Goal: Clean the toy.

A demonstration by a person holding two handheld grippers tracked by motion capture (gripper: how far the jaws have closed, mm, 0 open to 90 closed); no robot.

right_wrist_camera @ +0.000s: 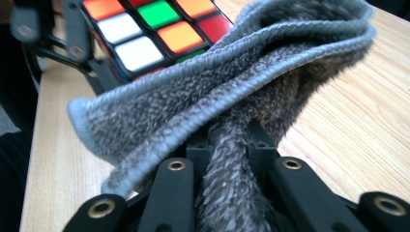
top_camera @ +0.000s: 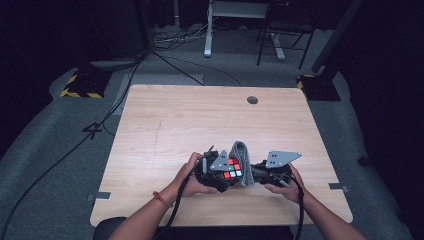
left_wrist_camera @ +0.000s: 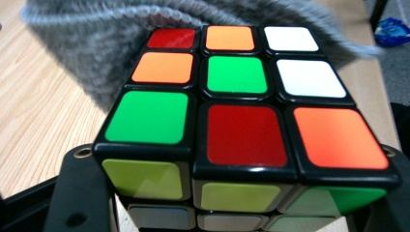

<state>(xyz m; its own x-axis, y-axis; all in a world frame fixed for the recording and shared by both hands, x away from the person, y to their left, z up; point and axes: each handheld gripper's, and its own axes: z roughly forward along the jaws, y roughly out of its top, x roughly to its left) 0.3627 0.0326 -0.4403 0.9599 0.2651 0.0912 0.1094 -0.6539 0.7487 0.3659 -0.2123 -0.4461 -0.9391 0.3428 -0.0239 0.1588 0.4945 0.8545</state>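
We see the left gripper clamped on the puzzle cube and the right gripper clamped on the grey cloth, which presses against the cube's far side.

Near the front edge of the surface, the puzzle cube sits left of the cloth, touching it, between the left hand-held gripper and the right hand-held gripper.

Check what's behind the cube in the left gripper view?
A grey cloth rises directly behind the puzzle cube and drapes past both of its far corners. Light wooden table shows on either side. The cube's far face is covered; whether the cloth touches it is unclear.
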